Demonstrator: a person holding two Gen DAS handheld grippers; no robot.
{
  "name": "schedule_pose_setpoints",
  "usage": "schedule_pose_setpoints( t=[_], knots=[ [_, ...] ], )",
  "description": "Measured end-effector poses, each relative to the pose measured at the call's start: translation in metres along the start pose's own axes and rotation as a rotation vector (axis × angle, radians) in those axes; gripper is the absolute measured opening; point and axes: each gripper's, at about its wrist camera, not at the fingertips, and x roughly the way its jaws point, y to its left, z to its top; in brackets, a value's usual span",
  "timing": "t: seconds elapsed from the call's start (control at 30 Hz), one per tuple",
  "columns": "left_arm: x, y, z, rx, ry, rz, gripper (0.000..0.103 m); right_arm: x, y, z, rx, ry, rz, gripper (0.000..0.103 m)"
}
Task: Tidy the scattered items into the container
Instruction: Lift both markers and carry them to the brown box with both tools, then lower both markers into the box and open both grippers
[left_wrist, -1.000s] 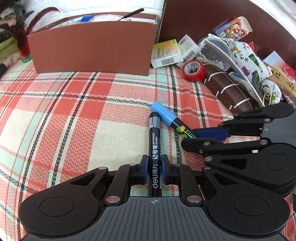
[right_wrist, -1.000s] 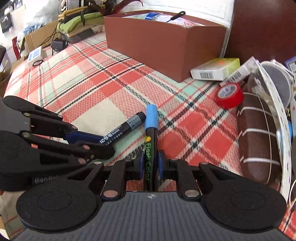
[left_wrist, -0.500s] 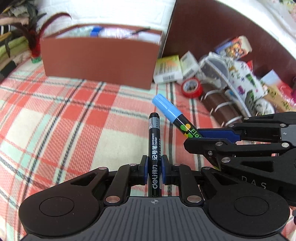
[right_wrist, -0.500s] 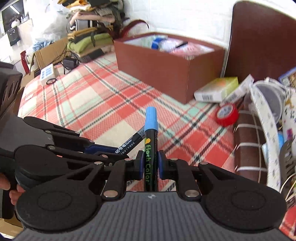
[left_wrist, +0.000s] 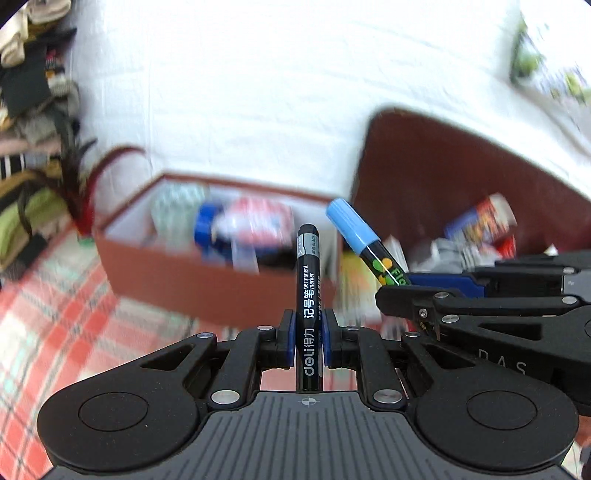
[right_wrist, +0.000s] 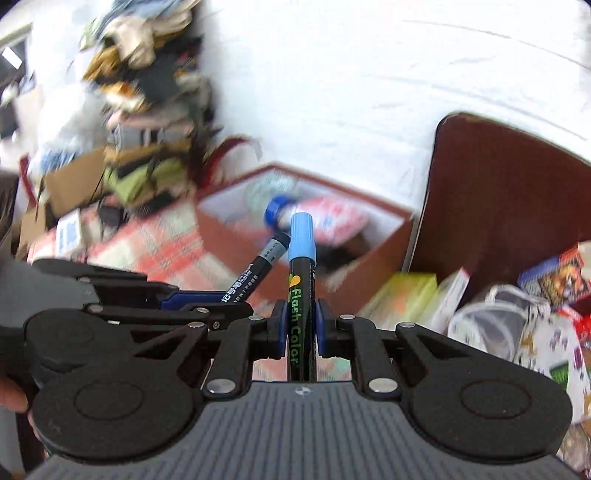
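My left gripper (left_wrist: 307, 332) is shut on a black Deli permanent marker (left_wrist: 308, 288), held up in the air and pointing at the brown open box (left_wrist: 207, 284). My right gripper (right_wrist: 300, 328) is shut on a blue-capped Flash Color marker (right_wrist: 301, 280), also lifted and pointing toward the same box (right_wrist: 384, 240). The two grippers are side by side: the right gripper (left_wrist: 417, 291) with the blue marker (left_wrist: 364, 243) shows at the right of the left wrist view, and the left gripper (right_wrist: 218, 301) with the black marker (right_wrist: 258, 273) shows at the left of the right wrist view. The box holds several blurred items.
A yellow-green carton (right_wrist: 402, 295) and a white packet (right_wrist: 448, 299) lie right of the box on the plaid cloth (left_wrist: 55, 325). A patterned pouch (right_wrist: 517, 332) and a colourful box (right_wrist: 554, 277) are far right. A dark brown board (right_wrist: 509, 192) stands behind. Piled clothes (right_wrist: 140, 74) are at left.
Both grippers have risen from the cloth with their markers and tilted up toward the box. The box interior now shows from above. The scene is motion-blurred.
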Motion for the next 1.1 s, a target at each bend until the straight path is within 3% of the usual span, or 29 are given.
schedule_pose_setpoints(
  t=[0.23, 0.47, 0.5, 0.53, 0.6, 0.63, 0.67, 0.73, 1.03, 1.1],
  knots=[
    [0.043, 0.012, 0.061, 0.016, -0.049, 0.023, 0.01, 0.042, -0.029, 0.047, 0.18, -0.065, -0.013, 0.018],
    [0.107, 0.024, 0.073, 0.021, 0.009, 0.025, 0.012, 0.103, -0.06, 0.054, 0.315, -0.036, -0.027, 0.018],
    [0.113, 0.025, 0.072, 0.029, 0.017, 0.027, 0.017, 0.11, -0.064, 0.052, 0.345, -0.034, -0.021, 0.018],
    [0.119, 0.027, 0.071, 0.037, 0.025, 0.03, 0.035, 0.117, -0.069, 0.05, 0.375, -0.032, -0.015, 0.019],
    [0.126, 0.032, 0.066, 0.049, 0.026, 0.053, 0.055, 0.125, -0.076, 0.045, 0.407, -0.032, -0.019, 0.022],
    [0.126, 0.035, 0.062, 0.052, 0.021, 0.067, 0.068, 0.128, -0.079, 0.042, 0.409, -0.035, -0.027, 0.028],
    [0.124, 0.039, 0.059, 0.049, 0.021, 0.068, 0.07, 0.127, -0.081, 0.038, 0.405, -0.046, -0.037, 0.038],
    [0.125, 0.044, 0.055, 0.031, 0.03, 0.055, 0.07, 0.126, -0.087, 0.033, 0.412, -0.053, -0.047, 0.042],
    [0.125, 0.032, 0.049, 0.07, 0.052, 0.092, 0.068, 0.116, -0.091, 0.019, 0.416, -0.04, -0.031, 0.042],
    [0.124, 0.032, 0.05, 0.058, 0.057, 0.065, 0.065, 0.111, -0.089, 0.019, 0.403, -0.046, -0.028, 0.044]
  ],
)
